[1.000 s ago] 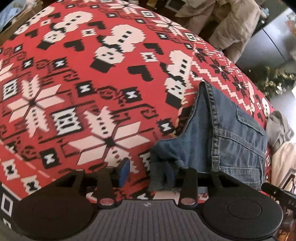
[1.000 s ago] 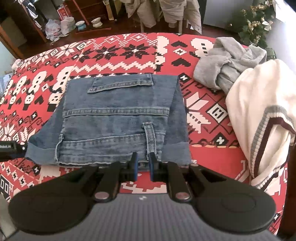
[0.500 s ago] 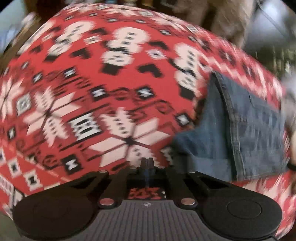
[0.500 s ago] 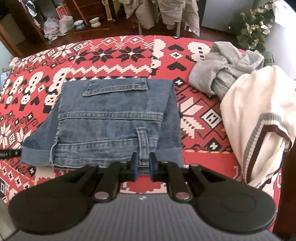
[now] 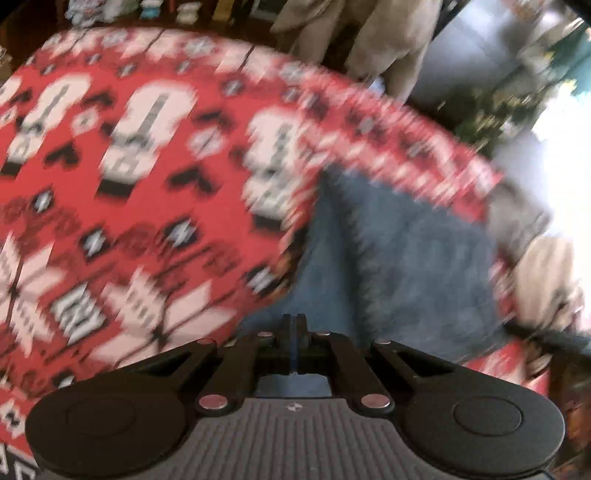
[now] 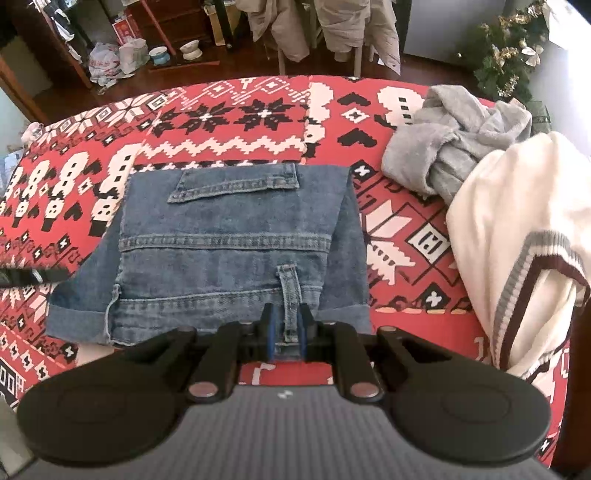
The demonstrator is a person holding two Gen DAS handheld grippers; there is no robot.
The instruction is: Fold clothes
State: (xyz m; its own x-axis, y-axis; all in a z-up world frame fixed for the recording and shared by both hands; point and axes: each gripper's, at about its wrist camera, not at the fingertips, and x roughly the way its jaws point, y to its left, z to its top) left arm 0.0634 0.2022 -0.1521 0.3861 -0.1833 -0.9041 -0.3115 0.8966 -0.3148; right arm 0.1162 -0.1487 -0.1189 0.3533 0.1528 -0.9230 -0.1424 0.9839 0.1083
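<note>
Folded blue denim shorts [image 6: 229, 251] lie flat on the red patterned cloth [image 6: 229, 122]. In the right wrist view my right gripper [image 6: 286, 328] sits at the shorts' near edge, its jaws a narrow gap apart around the belt loop, holding nothing. In the blurred left wrist view the shorts [image 5: 399, 258] lie ahead and to the right. My left gripper [image 5: 294, 328] is shut and empty, just over the shorts' near left corner.
A crumpled grey garment [image 6: 458, 140] and a cream sweater with striped trim [image 6: 517, 236] lie to the right of the shorts. Beyond the cloth are hanging clothes [image 6: 321, 26], a small Christmas tree [image 6: 506, 55] and floor clutter [image 6: 118, 59].
My left gripper let go of the shorts' corner, shut, and swung right over the shorts. My right gripper stayed at the near edge and its jaws opened slightly wider.
</note>
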